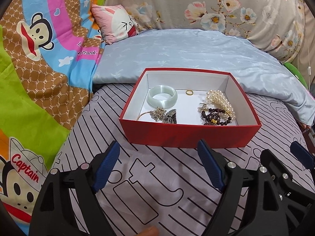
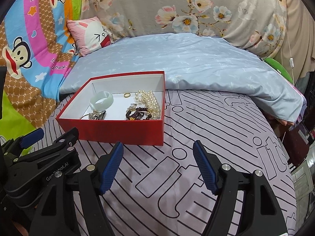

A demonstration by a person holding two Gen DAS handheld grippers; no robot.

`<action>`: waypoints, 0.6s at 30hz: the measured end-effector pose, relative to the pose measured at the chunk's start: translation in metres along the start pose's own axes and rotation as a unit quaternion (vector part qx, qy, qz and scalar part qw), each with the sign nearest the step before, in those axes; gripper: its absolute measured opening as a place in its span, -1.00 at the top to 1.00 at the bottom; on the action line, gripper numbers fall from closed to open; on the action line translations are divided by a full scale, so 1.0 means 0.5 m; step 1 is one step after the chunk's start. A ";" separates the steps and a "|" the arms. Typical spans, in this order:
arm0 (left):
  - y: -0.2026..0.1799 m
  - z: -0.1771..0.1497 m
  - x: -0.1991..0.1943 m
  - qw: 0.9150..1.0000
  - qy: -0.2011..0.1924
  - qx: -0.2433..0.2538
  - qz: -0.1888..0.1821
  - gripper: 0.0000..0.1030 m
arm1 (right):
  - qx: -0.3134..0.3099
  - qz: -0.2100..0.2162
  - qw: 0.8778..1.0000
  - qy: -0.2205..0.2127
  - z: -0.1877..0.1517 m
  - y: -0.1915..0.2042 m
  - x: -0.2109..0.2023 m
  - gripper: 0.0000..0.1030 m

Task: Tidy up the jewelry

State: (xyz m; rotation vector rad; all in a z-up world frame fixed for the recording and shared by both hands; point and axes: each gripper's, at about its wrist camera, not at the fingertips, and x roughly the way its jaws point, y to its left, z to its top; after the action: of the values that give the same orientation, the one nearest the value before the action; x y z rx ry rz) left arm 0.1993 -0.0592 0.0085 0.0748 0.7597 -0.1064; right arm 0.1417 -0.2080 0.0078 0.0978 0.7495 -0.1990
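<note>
A red box (image 1: 189,135) (image 2: 122,130) with a white inside stands on the striped sheet. In it lie a pale green bangle (image 1: 162,98) (image 2: 101,99), a small gold ring (image 1: 189,92) (image 2: 127,95), a pearl strand (image 1: 220,100) (image 2: 149,100), a dark bead bracelet (image 1: 215,117) (image 2: 137,115) and a silver chain with a pendant (image 1: 163,115) (image 2: 96,115). My left gripper (image 1: 159,151) stands open just in front of the box, nothing between its fingers. My right gripper (image 2: 158,152) is open too, before the box's right corner, empty.
A light blue quilt (image 1: 196,53) (image 2: 196,64) lies folded behind the box. A cartoon-monkey blanket (image 1: 39,59) rises at the left with a small pink pillow (image 1: 116,23) (image 2: 90,33). Floral bedding (image 2: 177,5) backs the scene. The bed's edge drops away at the right (image 2: 291,137).
</note>
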 end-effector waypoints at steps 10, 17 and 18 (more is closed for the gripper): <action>0.006 0.002 -0.001 1.000 -0.003 -0.001 0.012 -0.67 | 0.000 0.000 1.000 -0.002 0.002 0.004 -0.003 -0.39; 0.006 0.001 -0.003 1.000 -0.005 0.002 0.016 -0.70 | 0.001 0.000 1.000 -0.001 0.002 0.004 -0.003 -0.39; 0.006 0.001 -0.004 1.000 -0.006 0.002 0.016 -0.70 | 0.001 0.000 1.000 -0.001 0.001 0.004 -0.003 -0.39</action>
State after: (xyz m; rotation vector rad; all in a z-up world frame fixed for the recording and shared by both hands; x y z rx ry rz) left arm 0.1987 -0.0563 0.0102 0.0910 0.7468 -0.0777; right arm 0.1414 -0.2061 0.0094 0.0990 0.7467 -0.1991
